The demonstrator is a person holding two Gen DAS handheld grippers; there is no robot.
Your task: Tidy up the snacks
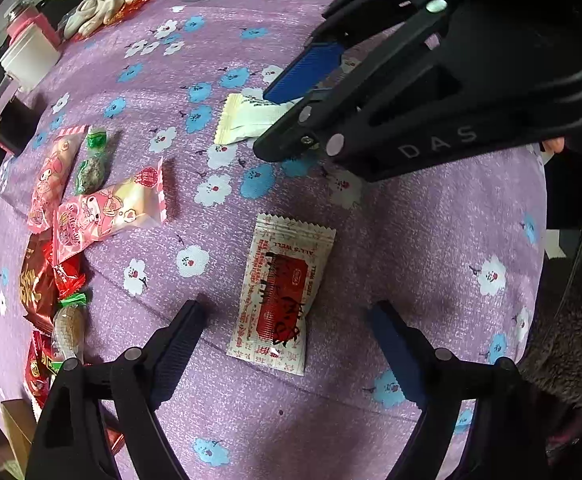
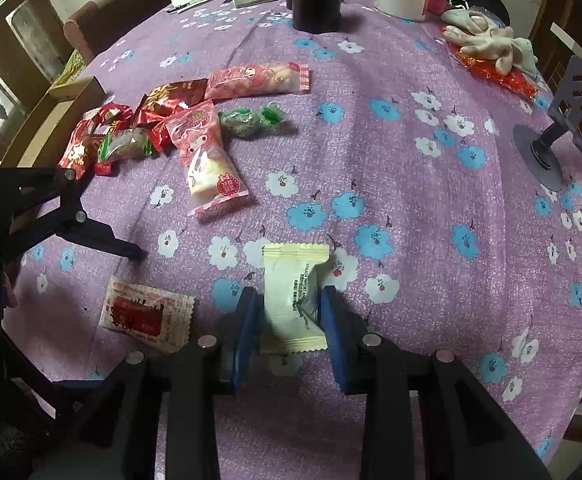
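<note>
left claw gapes wide and empty, straddling the white-and-red flat foil sachet lengthwise; right claw flanks the cream pillow-shaped wrapper, grip uncertain.

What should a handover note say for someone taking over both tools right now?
Left tool: open, hanging over the red-and-white sachet, which lies flat on the purple floral cloth between the fingers, untouched.
Right tool: jaws either side of the pale yellow packet; whether the pads press on it I cannot tell.
Other snacks: pink, red and green wrappers form a loose pile at the far left of the cloth.
Done: most snacks gathered there.
Left: the sachet and the yellow packet lie apart from the pile; probably move both over.
</note>
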